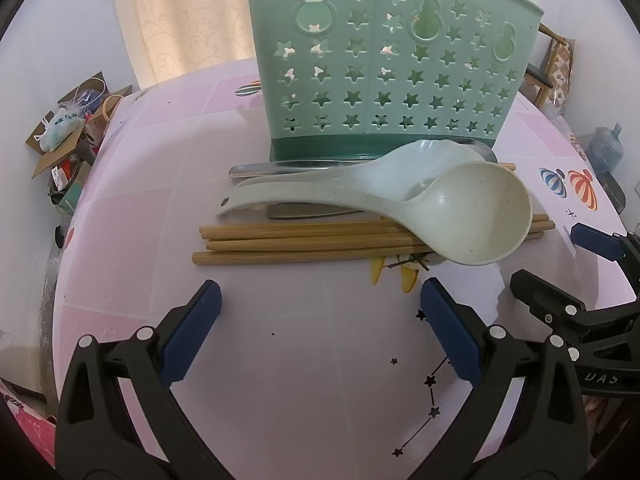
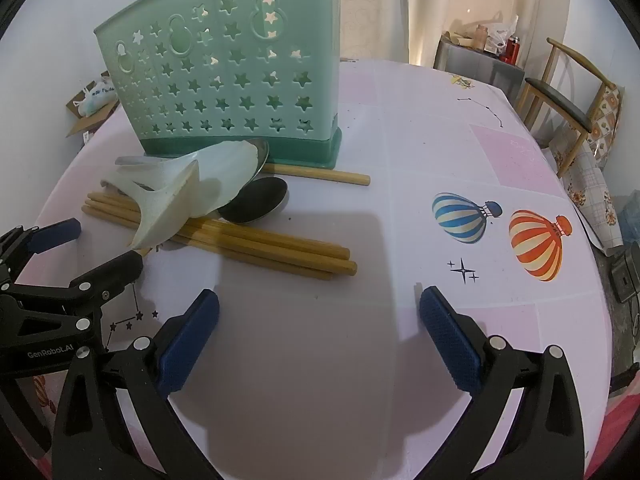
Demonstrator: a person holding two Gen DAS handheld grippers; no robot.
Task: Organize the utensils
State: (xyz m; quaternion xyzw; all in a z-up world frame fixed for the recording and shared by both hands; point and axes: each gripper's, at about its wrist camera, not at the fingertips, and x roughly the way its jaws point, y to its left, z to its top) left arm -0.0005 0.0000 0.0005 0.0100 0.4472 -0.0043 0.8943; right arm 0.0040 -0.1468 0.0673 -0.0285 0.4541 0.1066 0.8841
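Observation:
A green utensil holder [image 1: 384, 72] [image 2: 224, 80] with star cut-outs stands upright on the pink table. In front of it lies a heap: a cream ladle [image 1: 452, 208] [image 2: 168, 208], a pale rice paddle [image 1: 400, 160] [image 2: 232, 160], metal spoons [image 1: 280, 168] [image 2: 256, 200] and several wooden chopsticks [image 1: 300, 240] [image 2: 272, 244]. My left gripper [image 1: 320, 300] hovers open just short of the chopsticks, nothing between its fingers. My right gripper [image 2: 320, 304] is open over bare table, right of the heap. Each gripper shows at the edge of the other's view.
The table [image 2: 400, 140] wears a pink cloth with balloon prints [image 2: 536, 244]. A wooden chair [image 2: 568, 96] stands at the far right. Cardboard and clutter [image 1: 68, 140] lie on the floor to the left. A curtain hangs behind.

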